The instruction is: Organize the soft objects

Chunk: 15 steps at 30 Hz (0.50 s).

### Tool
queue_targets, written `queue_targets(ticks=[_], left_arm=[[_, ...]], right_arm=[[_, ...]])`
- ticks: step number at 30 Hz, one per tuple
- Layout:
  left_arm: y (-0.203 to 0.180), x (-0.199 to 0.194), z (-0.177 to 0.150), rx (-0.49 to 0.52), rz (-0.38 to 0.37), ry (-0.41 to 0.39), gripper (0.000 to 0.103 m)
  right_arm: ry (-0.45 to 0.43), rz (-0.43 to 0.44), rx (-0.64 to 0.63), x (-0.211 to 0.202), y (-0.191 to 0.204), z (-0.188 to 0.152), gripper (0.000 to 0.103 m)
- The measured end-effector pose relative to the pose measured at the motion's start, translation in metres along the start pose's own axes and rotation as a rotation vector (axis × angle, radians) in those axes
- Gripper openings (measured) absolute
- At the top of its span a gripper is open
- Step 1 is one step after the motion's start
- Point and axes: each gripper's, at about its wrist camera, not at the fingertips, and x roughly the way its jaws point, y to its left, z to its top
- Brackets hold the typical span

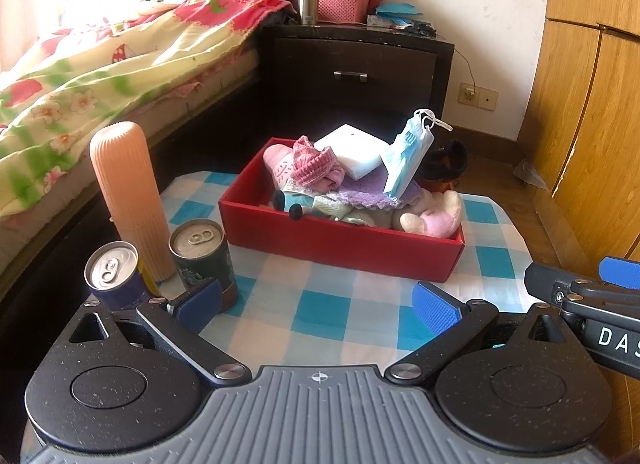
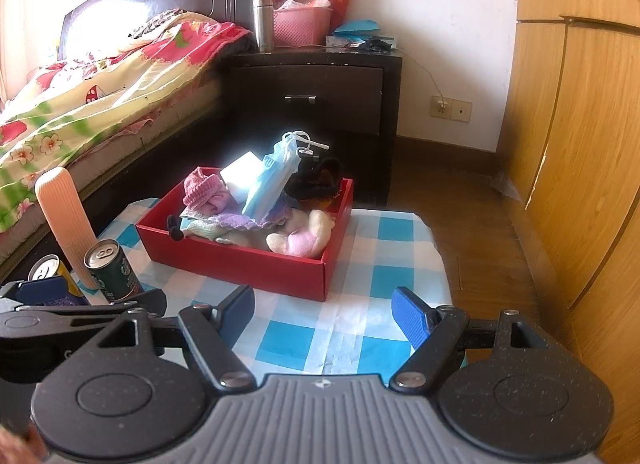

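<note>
Left wrist view, L to R: ribbed peach tube (image 1: 128,200) w/ two cans (image 1: 202,260) upright at cloth's left edge, then red box (image 1: 340,242) mid checked cloth (image 1: 320,316), heaped w/ soft stuff: pink knit (image 1: 316,164), white pad (image 1: 352,150), blue masks (image 1: 408,160) propped upright, purple cloth, plush at right end. Left gripper (image 1: 316,306) spread wide, empty, short of box. Right gripper (image 2: 324,314) likewise agape, holding nothing.

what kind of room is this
Most likely a bedroom: a bed with a floral quilt, a dark nightstand beside it, and a wooden wardrobe along the right wall.
</note>
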Motion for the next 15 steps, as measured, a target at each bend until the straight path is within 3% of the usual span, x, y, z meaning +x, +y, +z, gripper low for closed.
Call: queue_targets(ticks=[9, 15], left_arm=[[0.0036, -0.0007, -0.0019, -0.010, -0.011, -0.021, 0.097], [0.0018, -0.0051, -0.0020, 0.026, 0.005, -0.077, 0.097]], right_arm=[[-0.002, 0.006, 0.002, -0.0001, 0.0004, 0.0002, 0.054], [-0.004, 0.010, 0.002, -0.0002, 0.0010, -0.0001, 0.054]])
